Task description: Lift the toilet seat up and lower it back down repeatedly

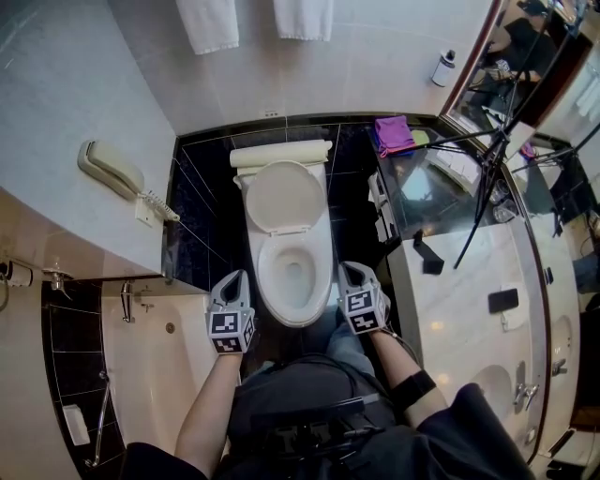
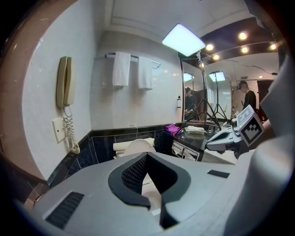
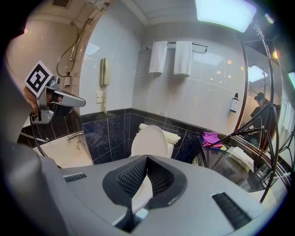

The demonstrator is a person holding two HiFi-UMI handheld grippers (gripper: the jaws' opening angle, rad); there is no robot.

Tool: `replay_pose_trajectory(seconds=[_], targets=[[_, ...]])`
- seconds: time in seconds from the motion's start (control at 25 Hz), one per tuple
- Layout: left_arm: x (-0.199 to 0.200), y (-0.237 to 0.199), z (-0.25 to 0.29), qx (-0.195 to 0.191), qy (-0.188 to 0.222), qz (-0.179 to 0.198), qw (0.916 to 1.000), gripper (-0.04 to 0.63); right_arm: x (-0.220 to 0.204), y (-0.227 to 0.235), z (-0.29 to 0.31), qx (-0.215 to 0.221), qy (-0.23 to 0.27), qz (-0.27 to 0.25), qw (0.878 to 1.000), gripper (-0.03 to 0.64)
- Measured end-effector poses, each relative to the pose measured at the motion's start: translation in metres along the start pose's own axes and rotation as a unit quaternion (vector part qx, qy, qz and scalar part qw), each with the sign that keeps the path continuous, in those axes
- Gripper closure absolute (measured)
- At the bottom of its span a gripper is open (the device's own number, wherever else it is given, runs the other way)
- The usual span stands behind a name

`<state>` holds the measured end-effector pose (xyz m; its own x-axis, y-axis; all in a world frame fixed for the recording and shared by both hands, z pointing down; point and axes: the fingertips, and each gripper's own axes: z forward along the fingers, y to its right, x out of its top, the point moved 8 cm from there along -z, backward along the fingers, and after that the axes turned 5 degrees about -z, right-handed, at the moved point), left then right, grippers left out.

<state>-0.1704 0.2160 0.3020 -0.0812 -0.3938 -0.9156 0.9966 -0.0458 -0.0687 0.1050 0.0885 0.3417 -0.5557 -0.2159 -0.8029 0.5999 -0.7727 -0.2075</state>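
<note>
Room: bathroom; white wall (image 1: 375,66) at upper frame, black tiles (image 1: 202,225) at centre.
Left gripper (image 1: 234,279): jaws clenched together, empty, lower centre-left.
Right gripper (image 1: 350,270): jaws clenched together, empty, lower centre-right.
Toilet seat (image 1: 270,277): lowered, between both grippers, apart from each.
Lid (image 1: 284,197): upright, above seat.

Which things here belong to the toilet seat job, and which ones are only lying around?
For the job: toilet, its raised lid, left gripper, right gripper.

Just lying about: wall phone, towels, purple cloth, bottle, tripod.
</note>
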Motion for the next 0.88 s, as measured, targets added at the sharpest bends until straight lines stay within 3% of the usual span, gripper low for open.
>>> replay_pose_trajectory(seconds=[0.48, 0.88], targets=[[0.003, -0.001, 0.020, 0.001, 0.000, 0.004, 1.0000, 0.595, 0.005, 0.019, 0.025, -0.002, -0.003, 0.018, 1.000, 0.596], [-0.021, 0.000, 0.059, -0.006, -0.008, 0.019, 0.9998, 0.595, -0.045, 0.033, 0.073, 0.028, -0.055, 0.120, 0.991, 0.445]])
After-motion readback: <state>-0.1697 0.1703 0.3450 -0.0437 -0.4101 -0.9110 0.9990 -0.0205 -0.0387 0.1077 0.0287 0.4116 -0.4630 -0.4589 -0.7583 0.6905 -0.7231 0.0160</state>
